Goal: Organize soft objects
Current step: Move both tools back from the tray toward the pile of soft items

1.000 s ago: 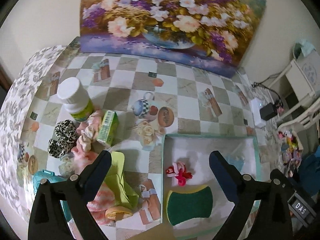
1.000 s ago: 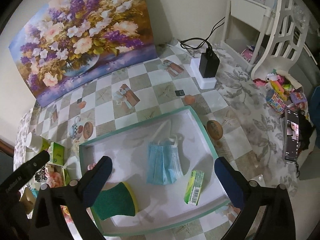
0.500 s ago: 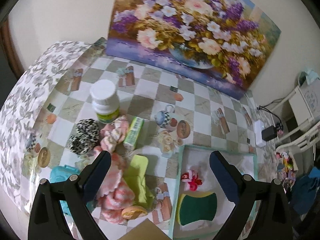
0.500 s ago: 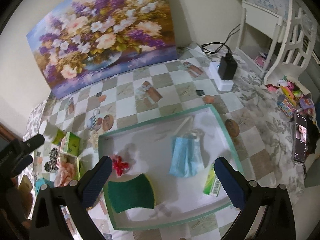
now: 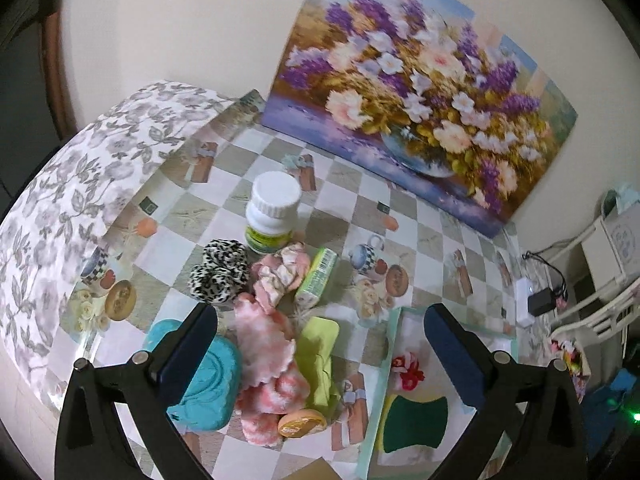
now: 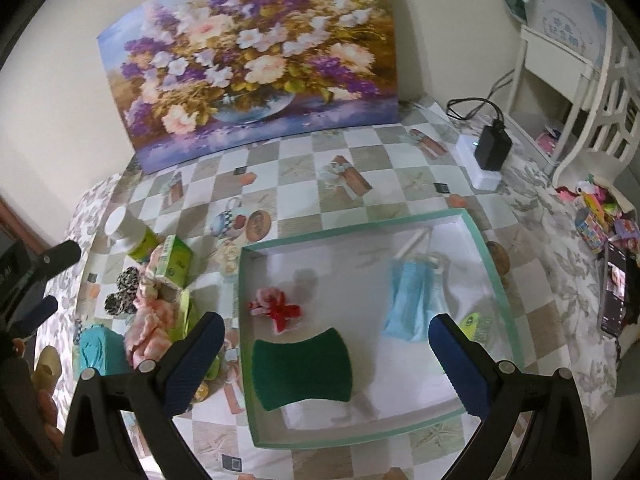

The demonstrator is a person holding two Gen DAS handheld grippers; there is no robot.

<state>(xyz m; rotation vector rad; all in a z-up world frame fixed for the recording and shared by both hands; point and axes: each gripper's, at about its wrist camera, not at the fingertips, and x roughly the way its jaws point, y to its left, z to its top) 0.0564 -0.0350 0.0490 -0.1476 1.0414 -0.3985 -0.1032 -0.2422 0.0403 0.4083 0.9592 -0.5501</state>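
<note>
A teal-rimmed white tray (image 6: 488, 240) holds a green sponge (image 6: 302, 364), a red and pink hair tie (image 6: 276, 306), a blue face mask (image 6: 416, 300) and a green packet (image 6: 478, 326). Left of the tray lies a pile: a pink fluffy cloth (image 5: 266, 344), a pink scrunchie (image 5: 280, 274), a leopard scrunchie (image 5: 220, 272), a lime cloth (image 5: 318, 354) and a teal pouch (image 5: 206, 384). My left gripper (image 5: 320, 324) hangs open above the pile. Over the tray, my right gripper (image 6: 320, 328) is open with nothing in it.
A white pill bottle (image 5: 272, 212) and a green box (image 5: 316, 276) stand beside the pile. A flower painting (image 6: 256, 60) leans on the wall. A charger block (image 6: 490, 152) sits at the back right. A phone (image 6: 614, 296) and small toys (image 6: 600, 208) lie right of the tray.
The left gripper has swung left, from over the tray's edge to above the pile. The right gripper has drifted left over the tray. Both stay open.
</note>
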